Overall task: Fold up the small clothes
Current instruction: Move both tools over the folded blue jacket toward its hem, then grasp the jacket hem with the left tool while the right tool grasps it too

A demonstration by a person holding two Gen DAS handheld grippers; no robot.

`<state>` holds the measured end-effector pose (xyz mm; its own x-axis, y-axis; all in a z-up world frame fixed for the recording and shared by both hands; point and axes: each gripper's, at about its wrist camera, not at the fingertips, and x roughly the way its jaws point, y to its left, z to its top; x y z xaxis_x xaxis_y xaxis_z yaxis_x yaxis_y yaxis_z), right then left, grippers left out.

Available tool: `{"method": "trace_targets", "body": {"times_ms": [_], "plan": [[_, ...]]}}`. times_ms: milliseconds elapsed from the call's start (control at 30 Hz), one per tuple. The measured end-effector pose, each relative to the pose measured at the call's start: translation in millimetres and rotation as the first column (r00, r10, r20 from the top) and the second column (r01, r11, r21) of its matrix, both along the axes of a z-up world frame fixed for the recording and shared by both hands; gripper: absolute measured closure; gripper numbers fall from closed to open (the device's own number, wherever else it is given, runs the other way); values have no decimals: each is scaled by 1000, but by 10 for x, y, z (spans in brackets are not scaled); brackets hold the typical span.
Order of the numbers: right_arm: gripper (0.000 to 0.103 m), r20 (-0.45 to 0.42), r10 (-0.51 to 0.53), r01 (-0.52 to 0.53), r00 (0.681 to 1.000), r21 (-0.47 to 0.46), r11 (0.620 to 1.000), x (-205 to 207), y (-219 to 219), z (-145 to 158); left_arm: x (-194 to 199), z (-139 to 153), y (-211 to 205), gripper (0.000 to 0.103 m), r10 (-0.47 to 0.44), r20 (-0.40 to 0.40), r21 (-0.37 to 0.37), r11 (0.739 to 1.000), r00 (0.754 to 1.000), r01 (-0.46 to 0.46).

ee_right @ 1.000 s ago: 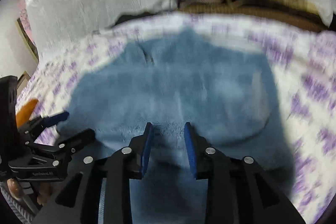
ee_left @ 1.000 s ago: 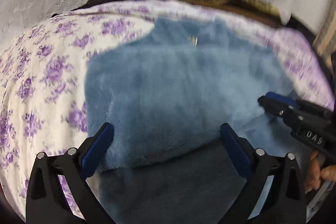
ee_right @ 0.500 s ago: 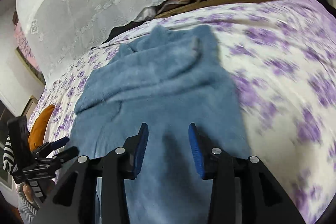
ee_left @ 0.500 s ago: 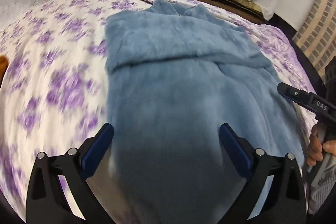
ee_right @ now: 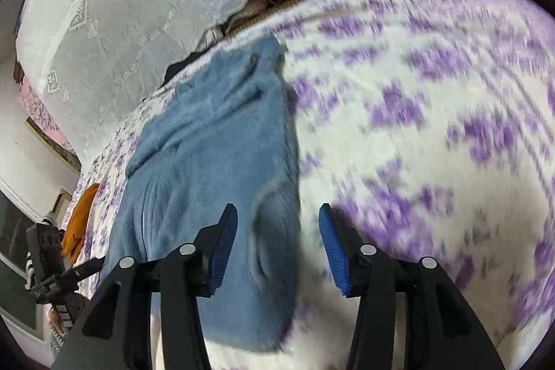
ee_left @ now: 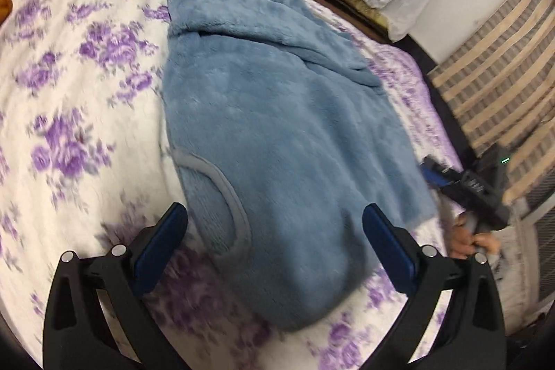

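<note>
Since half a second ago both of my grippers have pulled back from the blue fleece garment, and its near hem, which ran out of the bottom of both views then, now lies fully in sight on the floral bedspread. My left gripper has its jaws spread wide and holds nothing, hovering over the near end of the garment, where a rounded grey-trimmed opening shows. My right gripper has widened since the earlier frame, when its pads stood close together; now its jaws are moderately apart and empty, straddling the garment's right edge. In the left wrist view I can see the right gripper off the garment's right side, just beside the fabric. I count one blue garment, lying lengthwise away from me with a fold across its far part, two grippers, one orange item on the bedspread well left of the garment, and one white lace cover behind the bed.
</note>
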<state>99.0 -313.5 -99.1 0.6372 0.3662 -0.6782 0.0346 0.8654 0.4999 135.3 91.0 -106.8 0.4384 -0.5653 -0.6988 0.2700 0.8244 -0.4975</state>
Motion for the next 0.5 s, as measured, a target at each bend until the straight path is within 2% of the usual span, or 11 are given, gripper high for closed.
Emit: {"method": "trace_targets", "body": {"times_ms": [200, 400, 500], "plan": [[53, -14, 81, -79, 997, 114, 990, -79, 44, -80, 29, -7, -52, 5, -24, -18, -66, 998, 1000, 22], [54, -20, 99, -96, 995, 132, 987, 55, 182, -120, 200, -41, -214, 5, -33, -43, -90, 996, 999, 29], [58, -14, 105, -102, 994, 134, 986, 0, 197, -122, 128, -33, -143, 6, -53, -44, -140, 989, 998, 46]]}}
